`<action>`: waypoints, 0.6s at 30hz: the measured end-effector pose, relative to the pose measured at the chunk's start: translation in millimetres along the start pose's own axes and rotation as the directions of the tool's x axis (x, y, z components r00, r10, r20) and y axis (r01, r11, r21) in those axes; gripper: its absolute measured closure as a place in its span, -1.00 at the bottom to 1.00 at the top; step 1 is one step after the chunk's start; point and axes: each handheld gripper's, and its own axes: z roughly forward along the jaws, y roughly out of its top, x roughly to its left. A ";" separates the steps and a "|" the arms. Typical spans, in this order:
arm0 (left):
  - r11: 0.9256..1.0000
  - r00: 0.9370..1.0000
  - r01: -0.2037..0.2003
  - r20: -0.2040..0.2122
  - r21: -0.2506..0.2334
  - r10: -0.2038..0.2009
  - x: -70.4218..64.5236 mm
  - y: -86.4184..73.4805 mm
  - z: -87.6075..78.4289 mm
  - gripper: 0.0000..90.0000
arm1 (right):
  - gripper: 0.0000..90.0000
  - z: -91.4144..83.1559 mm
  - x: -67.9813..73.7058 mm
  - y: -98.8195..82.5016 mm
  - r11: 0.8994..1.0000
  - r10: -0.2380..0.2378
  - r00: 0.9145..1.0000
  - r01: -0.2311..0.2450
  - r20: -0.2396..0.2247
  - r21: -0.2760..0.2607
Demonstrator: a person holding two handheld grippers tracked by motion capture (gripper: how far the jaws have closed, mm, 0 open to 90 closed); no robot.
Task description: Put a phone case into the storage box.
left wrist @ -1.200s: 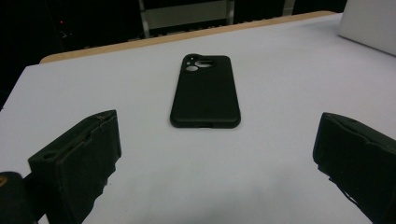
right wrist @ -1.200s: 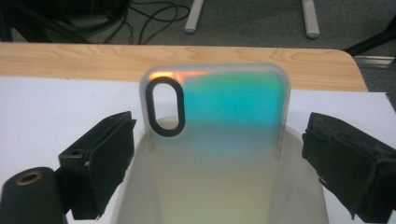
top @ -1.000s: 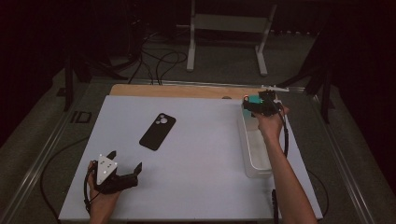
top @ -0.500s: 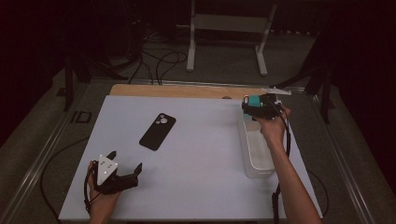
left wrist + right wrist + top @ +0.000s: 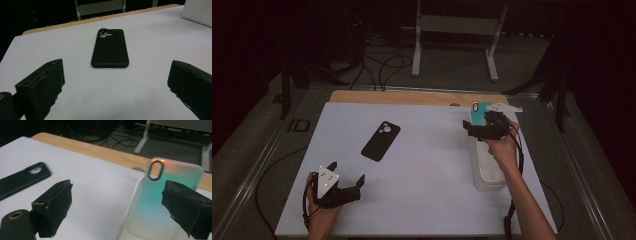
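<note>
The right gripper [image 5: 476,127] has swung left from the far end of the clear bin [image 5: 488,172] since a second ago and now hangs over the bin's far-left corner, so I'd judge it's lining up on the teal phone case [image 5: 480,113], which stands nearly upright at that same end of the bin. Its fingers [image 5: 53,206] are spread wide with the teal case between them, nearer one finger, nothing clamped yet. Well left of the bin, the left gripper [image 5: 346,175] rests on the white surface [image 5: 427,170], fingers apart and empty, facing the black phone case [image 5: 110,48].
</note>
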 end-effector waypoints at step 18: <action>1.000 1.000 0.013 0.007 -0.002 -0.013 1.8 0.5 0.1 -0.97 | -0.80 -32.9 28.6 -32.3 0.995 -0.050 0.994 0.042 -0.098 -0.086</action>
